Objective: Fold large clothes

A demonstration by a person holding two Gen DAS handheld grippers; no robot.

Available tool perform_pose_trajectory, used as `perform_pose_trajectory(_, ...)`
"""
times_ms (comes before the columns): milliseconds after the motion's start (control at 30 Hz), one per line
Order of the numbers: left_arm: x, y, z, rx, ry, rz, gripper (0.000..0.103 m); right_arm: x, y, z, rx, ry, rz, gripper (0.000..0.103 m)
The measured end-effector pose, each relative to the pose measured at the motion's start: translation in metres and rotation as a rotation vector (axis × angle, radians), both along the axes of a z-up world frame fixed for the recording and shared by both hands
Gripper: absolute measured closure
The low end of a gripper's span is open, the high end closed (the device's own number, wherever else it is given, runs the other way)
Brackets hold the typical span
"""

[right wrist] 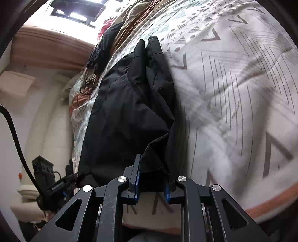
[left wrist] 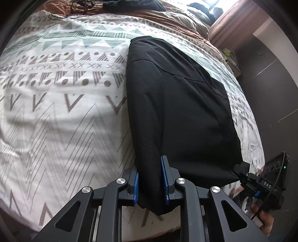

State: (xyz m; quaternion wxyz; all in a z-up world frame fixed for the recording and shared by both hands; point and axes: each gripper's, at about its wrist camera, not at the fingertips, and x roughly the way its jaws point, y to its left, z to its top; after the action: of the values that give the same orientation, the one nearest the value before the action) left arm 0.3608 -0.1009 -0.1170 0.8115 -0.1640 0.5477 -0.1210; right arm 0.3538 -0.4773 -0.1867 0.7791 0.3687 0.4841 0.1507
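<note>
Left gripper clamped on a bunched near corner of the black garment, blue pads pressing the cloth from both sides. Right gripper likewise closed on the garment's other near corner, hemmed edge pinched between the jaws. In the left wrist view, right gripper seen at the garment's near right corner, held by a hand. Garment folded into a long strip, stretched from the near edge of the bed toward its far end, along the right edge. Patterned white cover beneath, brown blanket and dark clothes heaped at the far edge.
</note>
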Motion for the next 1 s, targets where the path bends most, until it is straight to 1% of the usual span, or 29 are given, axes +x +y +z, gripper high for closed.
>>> perform_pose_trajectory(300, -0.029, 0.022, 0.005, -0.015, 0.009, -0.002, 0.082, -0.031, 0.025, 0.005, -0.039, 0.010, 0.059, 0.083)
perform_pose_trajectory(433, -0.038, 0.025, 0.004, -0.023, 0.017, -0.004, 0.082, -0.042, 0.029, 0.005, -0.048, 0.015, 0.086, 0.083)
perform_pose_trajectory(533, -0.040, 0.027, 0.002, -0.011, 0.035, -0.017, 0.078, -0.046, 0.032, 0.006, -0.061, 0.020, 0.101, 0.082)
perform_pose_trajectory(567, -0.039, 0.028, 0.000, -0.013, 0.045, -0.018, 0.075, -0.045, 0.034, 0.007, -0.068, 0.027, 0.107, 0.081)
perform_pose_trajectory(600, -0.037, 0.031, -0.002, -0.018, 0.059, -0.014, 0.073, -0.044, 0.034, 0.007, -0.081, 0.036, 0.114, 0.075)
perform_pose_trajectory(667, -0.034, 0.035, -0.004, -0.024, 0.073, -0.004, 0.069, -0.041, 0.033, 0.010, -0.097, 0.044, 0.111, 0.068)
perform_pose_trajectory(700, -0.030, 0.039, -0.005, -0.031, 0.071, 0.007, 0.065, -0.039, 0.030, 0.012, -0.101, 0.042, 0.108, 0.062)
perform_pose_trajectory(733, -0.029, 0.040, -0.003, -0.037, 0.065, 0.014, 0.063, -0.038, 0.030, 0.014, -0.103, 0.039, 0.105, 0.059)
perform_pose_trajectory(800, -0.020, 0.048, -0.002, -0.047, 0.047, 0.038, 0.059, -0.035, 0.022, 0.019, -0.107, 0.025, 0.091, 0.041)
perform_pose_trajectory(867, -0.011, 0.051, -0.001, -0.048, 0.048, 0.051, 0.058, -0.029, 0.015, 0.023, -0.108, 0.009, 0.078, 0.034)
perform_pose_trajectory(967, 0.003, 0.051, -0.003, -0.054, 0.055, 0.054, 0.057, -0.008, 0.008, 0.027, -0.102, 0.006, 0.069, 0.033)
perform_pose_trajectory(1000, 0.010, 0.051, -0.004, -0.055, 0.059, 0.054, 0.053, -0.003, 0.006, 0.026, -0.102, 0.011, 0.068, 0.033)
